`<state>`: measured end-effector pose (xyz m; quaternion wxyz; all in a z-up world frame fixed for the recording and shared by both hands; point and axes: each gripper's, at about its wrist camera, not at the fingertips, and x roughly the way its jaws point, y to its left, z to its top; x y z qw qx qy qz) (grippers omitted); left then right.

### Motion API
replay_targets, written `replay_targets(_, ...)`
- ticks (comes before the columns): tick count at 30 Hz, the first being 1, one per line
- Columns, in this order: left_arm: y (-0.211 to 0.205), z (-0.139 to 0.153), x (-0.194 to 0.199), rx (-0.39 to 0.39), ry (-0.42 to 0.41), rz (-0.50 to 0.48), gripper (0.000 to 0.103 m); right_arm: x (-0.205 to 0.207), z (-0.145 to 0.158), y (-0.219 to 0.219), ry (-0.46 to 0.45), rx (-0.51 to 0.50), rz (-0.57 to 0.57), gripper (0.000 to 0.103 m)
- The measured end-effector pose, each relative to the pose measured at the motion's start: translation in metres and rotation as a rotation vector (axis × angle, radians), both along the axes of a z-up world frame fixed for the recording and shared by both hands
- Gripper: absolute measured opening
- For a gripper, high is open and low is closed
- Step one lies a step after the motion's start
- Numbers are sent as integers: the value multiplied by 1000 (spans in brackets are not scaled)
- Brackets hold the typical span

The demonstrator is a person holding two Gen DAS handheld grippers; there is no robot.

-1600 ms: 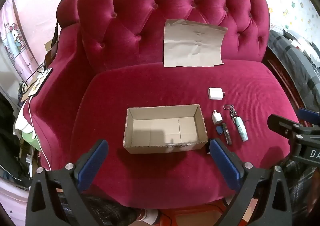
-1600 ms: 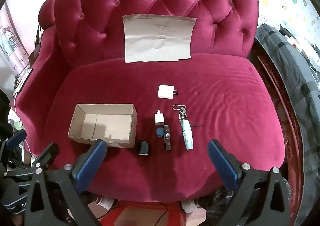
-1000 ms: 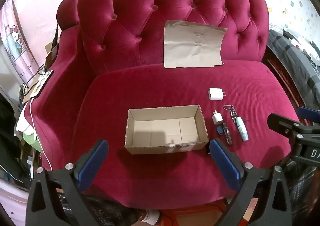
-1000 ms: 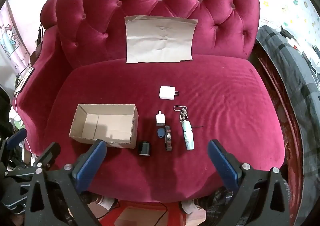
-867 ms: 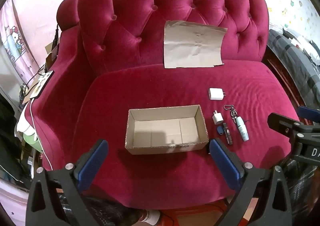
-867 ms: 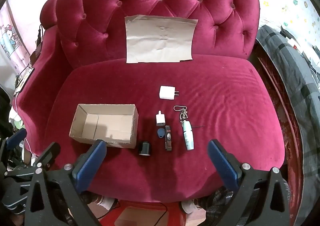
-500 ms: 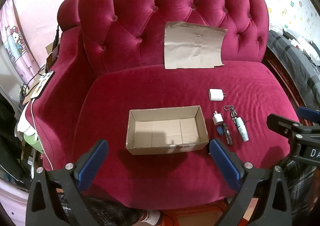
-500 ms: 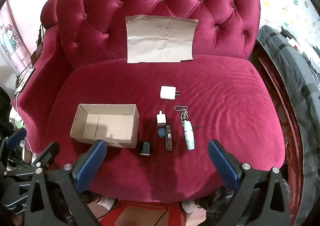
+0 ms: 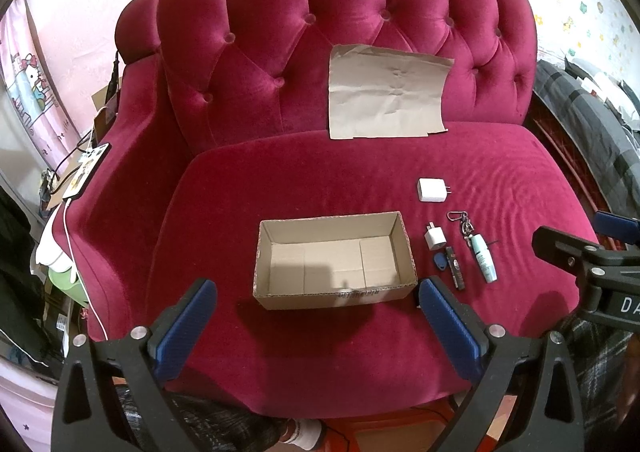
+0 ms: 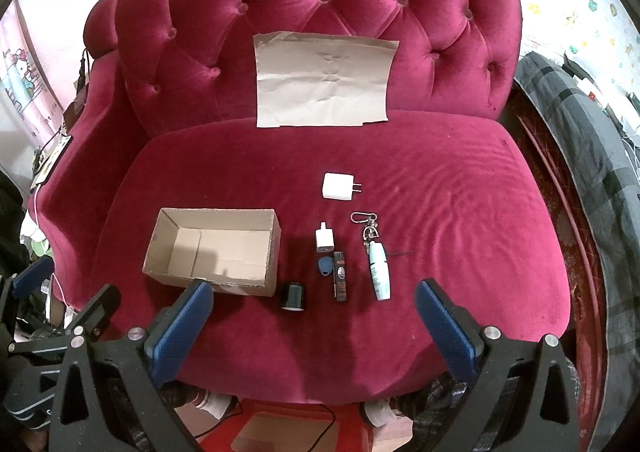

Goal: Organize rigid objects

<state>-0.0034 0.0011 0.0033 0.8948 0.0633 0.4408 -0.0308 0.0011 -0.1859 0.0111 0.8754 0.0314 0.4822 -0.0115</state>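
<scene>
An empty open cardboard box (image 9: 334, 258) (image 10: 216, 248) sits on the red sofa seat (image 10: 440, 211). Right of it lie a large white charger (image 10: 338, 186) (image 9: 432, 189), a small white charger (image 10: 324, 239) (image 9: 435, 239), a blue tag (image 10: 325, 266), a dark stick (image 10: 340, 280) (image 9: 455, 272), a white tube on a keyring (image 10: 378, 268) (image 9: 482, 256) and a black cap (image 10: 293, 296). My left gripper (image 9: 318, 326) is open and empty in front of the box. My right gripper (image 10: 314, 324) is open and empty in front of the small objects.
A sheet of brown paper (image 10: 326, 79) leans on the tufted sofa back. A phone on a cable (image 9: 86, 171) lies on the left armrest. A grey plaid blanket (image 10: 580, 155) lies to the right of the sofa.
Both views have shifted very slightly; the objects and the box have not moved. Both grippers stay open.
</scene>
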Motion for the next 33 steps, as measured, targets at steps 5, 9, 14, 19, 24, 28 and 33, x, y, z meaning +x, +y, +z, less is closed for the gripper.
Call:
replay_targets(5, 0, 0, 0, 1, -2, 2, 103, -1, 0, 0, 0, 0, 1, 103)
replay_targets(9, 0, 2, -1, 1, -3, 2, 103, -1, -1, 0, -3, 1, 1, 103)
replay_targets(14, 1, 6, -2, 1, -5, 1, 103, -1, -1, -1, 0, 1, -4, 103)
replay_targets(19, 1, 6, -2, 4, -5, 1, 103, 0, 0, -1, -2, 1, -4, 103)
replay_targets(24, 2, 7, 0, 2, -2, 5, 103, 0, -1, -1, 0, 0, -4, 103)
replay_targets(28, 3, 5, 2, -7, 0, 6, 103, 0, -1, -2, 6, -2, -2, 103)
replay_targets(33, 4, 4, 4, -8, 4, 4, 103, 3, -1, -2, 6, 1, -5, 103)
